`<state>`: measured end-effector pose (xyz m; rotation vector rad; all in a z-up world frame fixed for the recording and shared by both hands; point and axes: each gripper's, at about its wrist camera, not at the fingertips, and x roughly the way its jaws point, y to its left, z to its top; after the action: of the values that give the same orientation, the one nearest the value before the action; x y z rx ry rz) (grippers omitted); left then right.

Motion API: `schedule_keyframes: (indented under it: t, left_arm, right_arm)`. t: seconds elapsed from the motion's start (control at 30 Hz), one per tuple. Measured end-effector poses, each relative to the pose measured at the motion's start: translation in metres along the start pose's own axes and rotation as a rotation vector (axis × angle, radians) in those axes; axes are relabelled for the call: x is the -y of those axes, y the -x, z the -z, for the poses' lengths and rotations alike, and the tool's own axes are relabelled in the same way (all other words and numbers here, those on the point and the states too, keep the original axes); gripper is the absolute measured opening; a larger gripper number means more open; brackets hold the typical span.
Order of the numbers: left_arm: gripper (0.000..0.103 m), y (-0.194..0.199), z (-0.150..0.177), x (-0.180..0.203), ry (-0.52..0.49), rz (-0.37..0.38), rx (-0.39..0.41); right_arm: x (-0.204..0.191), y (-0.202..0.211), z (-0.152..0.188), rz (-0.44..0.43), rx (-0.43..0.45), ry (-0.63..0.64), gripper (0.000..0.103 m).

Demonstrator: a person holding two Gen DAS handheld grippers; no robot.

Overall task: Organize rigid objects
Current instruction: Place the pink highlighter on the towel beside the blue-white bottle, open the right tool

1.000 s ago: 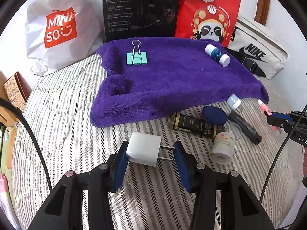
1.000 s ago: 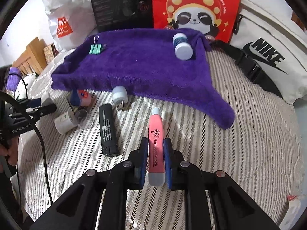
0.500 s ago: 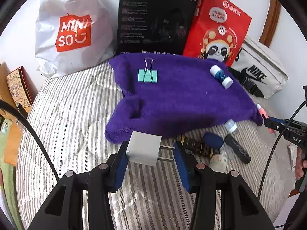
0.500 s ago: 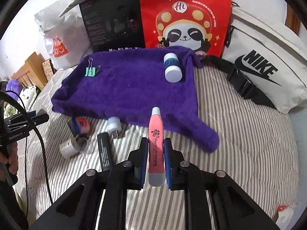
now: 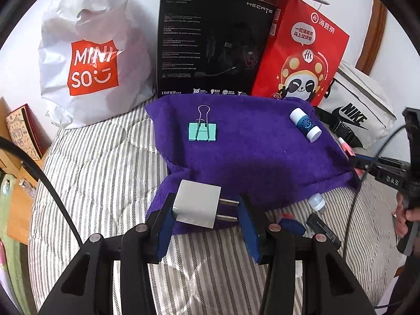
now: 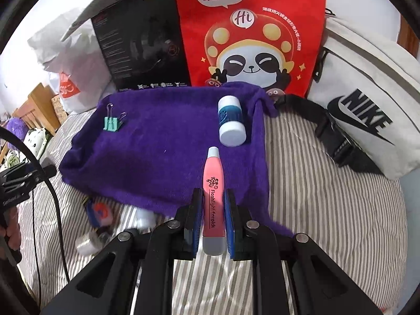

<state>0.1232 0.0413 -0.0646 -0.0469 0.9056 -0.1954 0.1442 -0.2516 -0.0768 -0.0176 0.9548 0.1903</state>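
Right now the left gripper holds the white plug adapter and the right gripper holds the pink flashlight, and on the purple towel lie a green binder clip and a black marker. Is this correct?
Not quite. The second thing on the purple towel beside the green binder clip is a white and blue bottle, not a black marker, as the right wrist view shows. The rest is correct.

Counts of the things on the bed and towel

One purple towel (image 5: 257,157) carries two things: one green binder clip (image 5: 202,132) and one blue-and-white bottle (image 5: 305,124). Two grippers show, each with one thing clamped: the left gripper (image 5: 207,211) holds one white plug adapter (image 5: 195,203), the right gripper (image 6: 214,210) one pink flashlight earpick (image 6: 214,191). Along the wall stand four things: one white Miniso bag (image 5: 92,65), one black headset box (image 5: 210,47), one red panda bag (image 5: 302,60) and one white Nike bag (image 6: 367,99). Off the towel's near edge lies a small cluster of loose things, partly hidden, so no sure count: at least one clear bottle (image 5: 316,201) and one black stick (image 5: 324,232).
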Motion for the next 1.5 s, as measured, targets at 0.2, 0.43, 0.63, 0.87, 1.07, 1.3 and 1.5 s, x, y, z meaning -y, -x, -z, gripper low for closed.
schedule_keyframes:
  t: [0.2,0.43,0.63,0.87,1.07,1.3,1.5]
  left_arm:
    - [0.045,-0.006,-0.005,-0.004,-0.007,0.005,0.002]
    - [0.045,-0.015,-0.01,-0.013,0.01,0.021,-0.003]
    - [0.045,-0.023,-0.014,-0.015,-0.001,0.023,-0.012]
    - [0.045,-0.031,-0.016,-0.018,0.014,0.028,-0.02]
    - [0.045,-0.036,-0.019,-0.019,0.025,0.022,-0.025]
    - [0.045,-0.044,-0.031,-0.016,0.03,0.017,-0.026]
    - [0.045,-0.067,-0.045,-0.008,0.029,0.014,-0.038]
  right_arm:
    - [0.003,-0.022,-0.024,0.039,-0.022,0.021,0.016]
    - [0.005,-0.053,-0.027,0.065,-0.091,0.017,0.016]
    - [0.008,-0.07,-0.024,0.077,-0.127,0.011,0.016]
    - [0.01,-0.08,-0.022,0.077,-0.136,0.014,0.016]
    - [0.006,-0.082,-0.022,0.078,-0.124,0.04,0.019]
    - [0.002,-0.064,-0.017,0.026,-0.109,0.03,0.045]
    - [0.004,-0.032,-0.008,0.033,-0.055,0.025,0.05]
